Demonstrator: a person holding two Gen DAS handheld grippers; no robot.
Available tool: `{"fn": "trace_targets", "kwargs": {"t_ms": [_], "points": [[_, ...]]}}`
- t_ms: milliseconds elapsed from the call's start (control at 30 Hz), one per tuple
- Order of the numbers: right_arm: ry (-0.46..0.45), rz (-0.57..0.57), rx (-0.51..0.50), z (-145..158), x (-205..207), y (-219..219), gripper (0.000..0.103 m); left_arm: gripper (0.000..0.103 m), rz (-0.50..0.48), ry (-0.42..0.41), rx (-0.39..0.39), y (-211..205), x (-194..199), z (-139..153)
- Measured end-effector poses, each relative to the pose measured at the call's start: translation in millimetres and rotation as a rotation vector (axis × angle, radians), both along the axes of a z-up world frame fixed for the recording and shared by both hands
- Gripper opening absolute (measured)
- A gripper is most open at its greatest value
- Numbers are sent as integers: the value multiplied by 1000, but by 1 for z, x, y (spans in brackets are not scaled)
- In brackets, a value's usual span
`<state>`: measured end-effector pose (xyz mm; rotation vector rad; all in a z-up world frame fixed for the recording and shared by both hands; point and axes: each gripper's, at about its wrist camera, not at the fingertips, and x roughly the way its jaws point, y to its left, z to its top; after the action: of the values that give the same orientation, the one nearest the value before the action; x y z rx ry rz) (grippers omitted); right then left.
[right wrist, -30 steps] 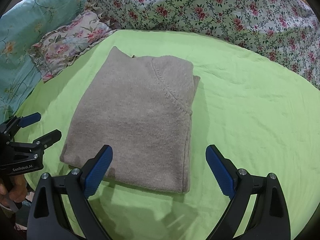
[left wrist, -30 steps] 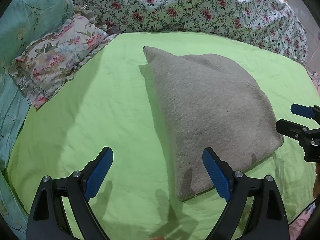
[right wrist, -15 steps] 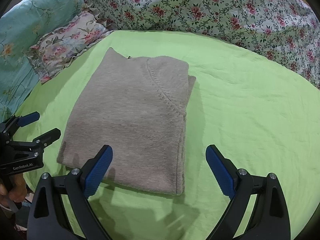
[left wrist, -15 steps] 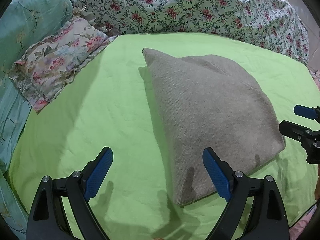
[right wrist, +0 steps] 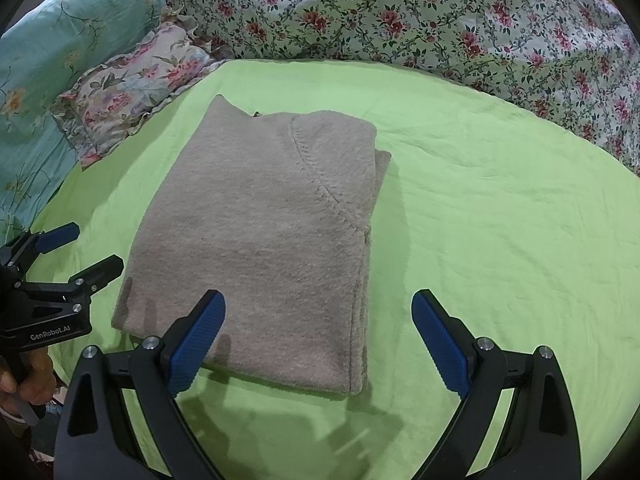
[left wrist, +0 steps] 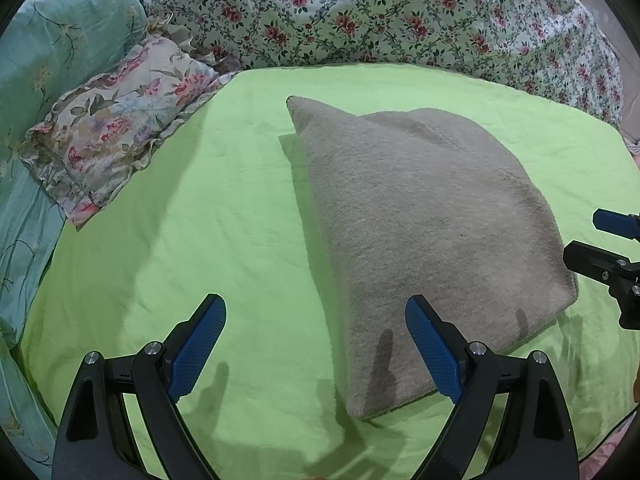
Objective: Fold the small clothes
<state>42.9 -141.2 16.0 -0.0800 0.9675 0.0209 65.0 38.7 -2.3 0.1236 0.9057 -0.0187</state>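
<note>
A green sheet [right wrist: 500,208] covers the bed, with the floral quilt [right wrist: 440,20] bunched along its far edge and a frilled pillow [left wrist: 116,136] off to the sweater's left. The folded grey sweater [right wrist: 260,240] lies flat mid-sheet, bare sheet all round it. The left gripper [left wrist: 316,344] and right gripper [right wrist: 318,340] both gape wide, holding nothing, just short of the sweater's near edge.
</note>
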Motion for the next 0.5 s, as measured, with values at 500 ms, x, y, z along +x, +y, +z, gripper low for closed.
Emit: {"fn": "trace_targets", "kwargs": {"t_ms": [500], "points": [[5, 3, 16, -2, 3, 3, 95, 92, -4, 9, -10, -2, 5, -1]]}}
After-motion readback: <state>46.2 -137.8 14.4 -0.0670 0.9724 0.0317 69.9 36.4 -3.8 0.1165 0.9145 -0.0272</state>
